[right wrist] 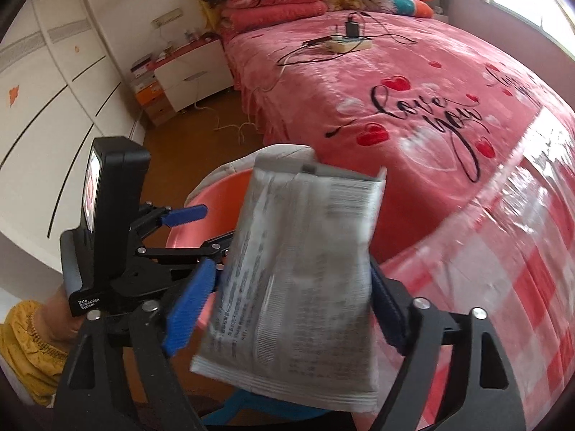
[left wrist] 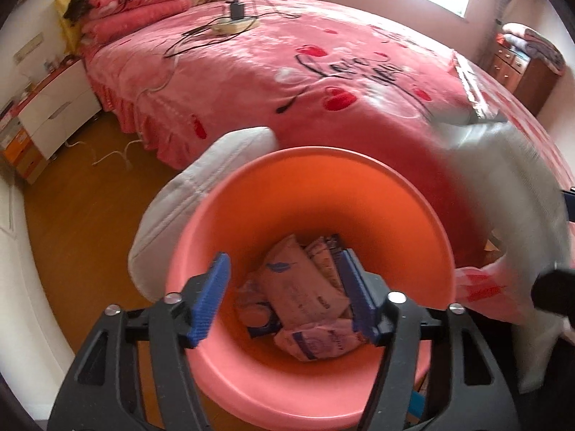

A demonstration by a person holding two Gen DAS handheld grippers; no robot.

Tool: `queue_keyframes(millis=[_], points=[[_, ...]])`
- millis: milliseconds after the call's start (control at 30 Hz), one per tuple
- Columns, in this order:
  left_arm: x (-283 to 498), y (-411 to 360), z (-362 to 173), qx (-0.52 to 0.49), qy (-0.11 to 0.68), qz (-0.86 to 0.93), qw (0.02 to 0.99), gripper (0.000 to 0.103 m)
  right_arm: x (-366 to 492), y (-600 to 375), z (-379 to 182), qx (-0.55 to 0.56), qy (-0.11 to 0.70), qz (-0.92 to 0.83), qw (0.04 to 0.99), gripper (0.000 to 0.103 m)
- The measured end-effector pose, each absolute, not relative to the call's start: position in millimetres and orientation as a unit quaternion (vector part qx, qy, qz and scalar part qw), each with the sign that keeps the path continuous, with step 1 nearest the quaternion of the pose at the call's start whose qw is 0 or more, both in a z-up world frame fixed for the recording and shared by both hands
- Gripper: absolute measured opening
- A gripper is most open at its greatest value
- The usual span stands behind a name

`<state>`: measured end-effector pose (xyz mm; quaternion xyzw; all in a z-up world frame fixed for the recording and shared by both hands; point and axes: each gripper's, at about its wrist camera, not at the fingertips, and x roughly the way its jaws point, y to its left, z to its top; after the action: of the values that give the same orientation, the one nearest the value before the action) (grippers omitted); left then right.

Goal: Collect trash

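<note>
A salmon-pink bin [left wrist: 323, 186] stands by the bed with several pink wrappers [left wrist: 305, 287] lying at its bottom. My left gripper [left wrist: 285, 300] hangs over the bin's mouth, open, with nothing between its blue fingers [left wrist: 212, 301]. In the right wrist view a silver-white printed packet [right wrist: 298, 273] sits blurred and loose between the spread blue fingers [right wrist: 190, 309] of my right gripper [right wrist: 287, 309], above the bin's rim [right wrist: 215, 190]. That packet [left wrist: 510, 179] shows as a blur at the right of the left wrist view. The left gripper [right wrist: 205, 230] is beside it.
A white padded cushion [left wrist: 201, 194] leans behind the bin. The pink bed [left wrist: 323, 72] carries a power strip with cables [left wrist: 233, 25] and a red-checked plastic sheet [right wrist: 503, 251]. A white nightstand [left wrist: 61, 107] stands left. A hand in a yellow sleeve [right wrist: 32, 341] holds the left gripper.
</note>
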<state>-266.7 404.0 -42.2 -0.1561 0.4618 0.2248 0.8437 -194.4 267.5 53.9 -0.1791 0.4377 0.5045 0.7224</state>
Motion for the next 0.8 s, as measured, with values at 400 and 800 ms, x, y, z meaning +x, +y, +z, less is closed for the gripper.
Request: queue_keyframes(millis=[400, 800], points=[[-260, 398, -42, -0.129, 0.471, 0.243, 0.838, 0.089, -174, 229, 57, -0.132, 0.432, 0.465, 0.761, 0.092], [-232, 356, -11, -0.072, 0.444, 0.22, 0.866, 0.09, -139, 155, 73, -0.072, 0.412, 0.391, 0.82, 0.093]])
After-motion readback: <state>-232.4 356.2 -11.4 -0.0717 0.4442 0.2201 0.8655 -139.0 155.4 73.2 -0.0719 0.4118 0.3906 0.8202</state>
